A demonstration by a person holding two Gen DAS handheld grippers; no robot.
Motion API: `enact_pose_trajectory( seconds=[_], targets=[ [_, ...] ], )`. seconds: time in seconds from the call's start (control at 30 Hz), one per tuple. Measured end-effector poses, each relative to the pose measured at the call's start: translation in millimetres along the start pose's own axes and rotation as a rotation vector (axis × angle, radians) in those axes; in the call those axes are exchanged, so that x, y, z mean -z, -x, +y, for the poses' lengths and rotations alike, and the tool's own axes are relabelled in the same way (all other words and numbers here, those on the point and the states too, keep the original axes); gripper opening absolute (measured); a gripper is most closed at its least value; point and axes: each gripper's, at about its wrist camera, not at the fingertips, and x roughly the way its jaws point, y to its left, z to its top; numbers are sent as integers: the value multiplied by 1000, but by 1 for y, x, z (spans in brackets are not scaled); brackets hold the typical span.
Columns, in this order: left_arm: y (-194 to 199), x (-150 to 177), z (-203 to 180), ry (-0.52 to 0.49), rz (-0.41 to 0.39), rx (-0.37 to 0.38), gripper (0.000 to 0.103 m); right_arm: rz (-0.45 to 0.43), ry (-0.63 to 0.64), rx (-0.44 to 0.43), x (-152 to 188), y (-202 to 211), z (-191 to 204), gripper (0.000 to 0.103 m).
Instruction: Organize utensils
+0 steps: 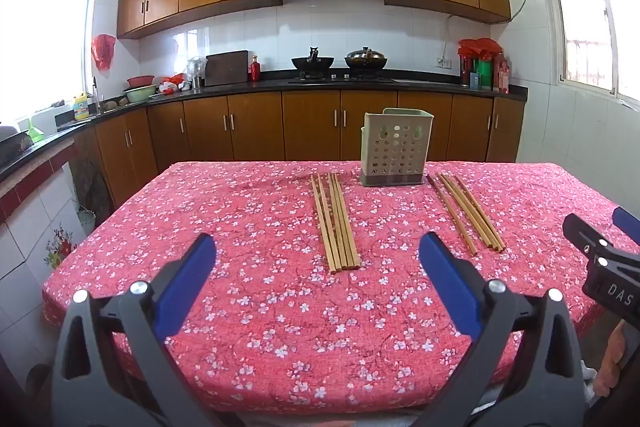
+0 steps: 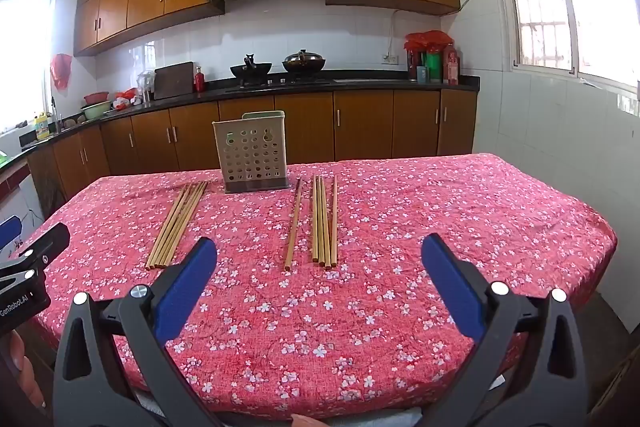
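Note:
A pale green perforated utensil holder (image 1: 394,153) stands upright at the far middle of the table; it also shows in the right wrist view (image 2: 253,155). Two groups of wooden chopsticks lie flat on the cloth. The left group (image 1: 335,223) (image 2: 178,223) lies left of the holder. The right group (image 1: 466,213) (image 2: 322,221) lies right of it, with one darker chopstick (image 2: 294,223) a little apart. My left gripper (image 1: 318,247) is open and empty, near the table's front edge, short of the left group. My right gripper (image 2: 320,249) is open and empty, short of the right group.
The table carries a red floral cloth (image 1: 260,307) (image 2: 440,227). Behind it run brown cabinets and a black counter (image 1: 320,85) with woks on the stove. The right gripper's body (image 1: 600,263) shows at the left wrist view's right edge; the left gripper's body (image 2: 28,267) shows at the right wrist view's left edge.

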Motion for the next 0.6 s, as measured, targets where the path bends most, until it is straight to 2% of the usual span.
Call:
enact_pose_trajectory(
  seconds=[0.6],
  targets=[
    [0,0,-1,-4,-2,0,99,-5,0,0,0,1,0,101]
  ],
)
